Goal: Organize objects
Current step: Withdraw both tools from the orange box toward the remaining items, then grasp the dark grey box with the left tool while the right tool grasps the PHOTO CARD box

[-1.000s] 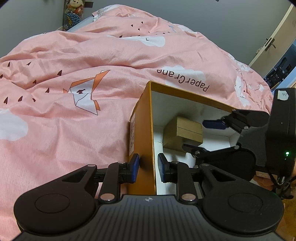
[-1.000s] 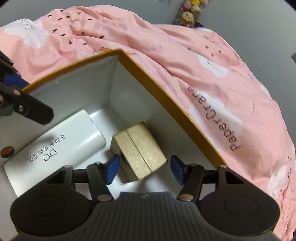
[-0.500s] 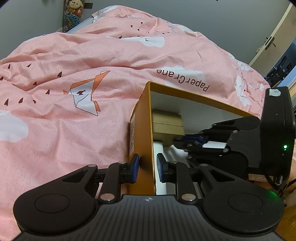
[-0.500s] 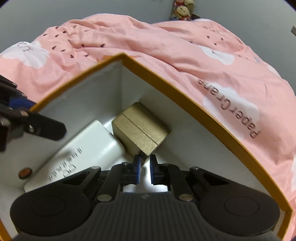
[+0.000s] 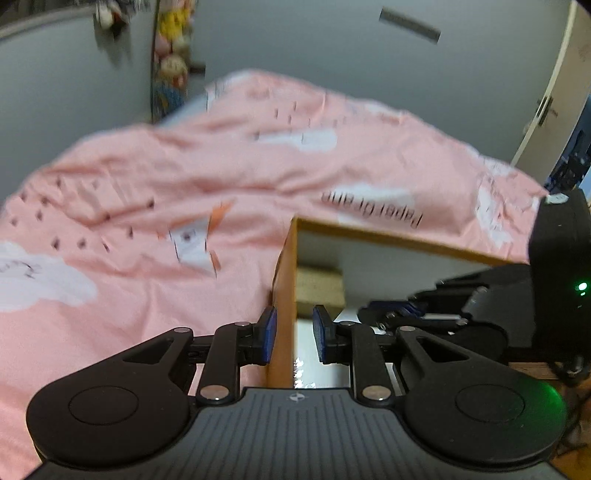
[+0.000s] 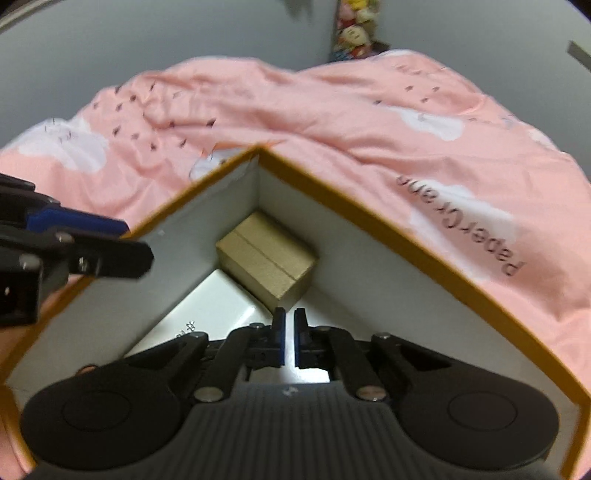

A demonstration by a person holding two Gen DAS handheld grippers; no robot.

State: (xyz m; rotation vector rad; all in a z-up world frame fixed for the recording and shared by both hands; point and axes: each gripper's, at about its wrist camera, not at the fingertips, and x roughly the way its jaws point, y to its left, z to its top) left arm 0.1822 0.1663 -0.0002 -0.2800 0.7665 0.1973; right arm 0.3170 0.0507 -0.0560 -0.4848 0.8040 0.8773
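An orange cardboard box (image 5: 388,240) with white inner walls (image 6: 369,273) lies on the bed. A small tan box (image 6: 266,258) sits in its far corner, and it shows in the left wrist view too (image 5: 319,284). A white case (image 6: 214,306) with printed marks lies beside the tan box on the floor of the orange box. My left gripper (image 5: 294,334) is shut on the orange box's side wall, one pad outside and one inside; the right wrist view shows it (image 6: 129,240) at the left. My right gripper (image 6: 290,339) is shut and holds nothing, just short of the tan box.
A pink duvet (image 5: 184,184) with clouds and printed letters covers the bed around the box. Plush toys (image 6: 354,33) hang at the grey wall behind. A pale door (image 5: 554,103) stands at the far right.
My right gripper closed from wide open and drew back from the tan box, which stays in the corner. My left gripper kept its hold on the wall and rose, tipping its view upward.
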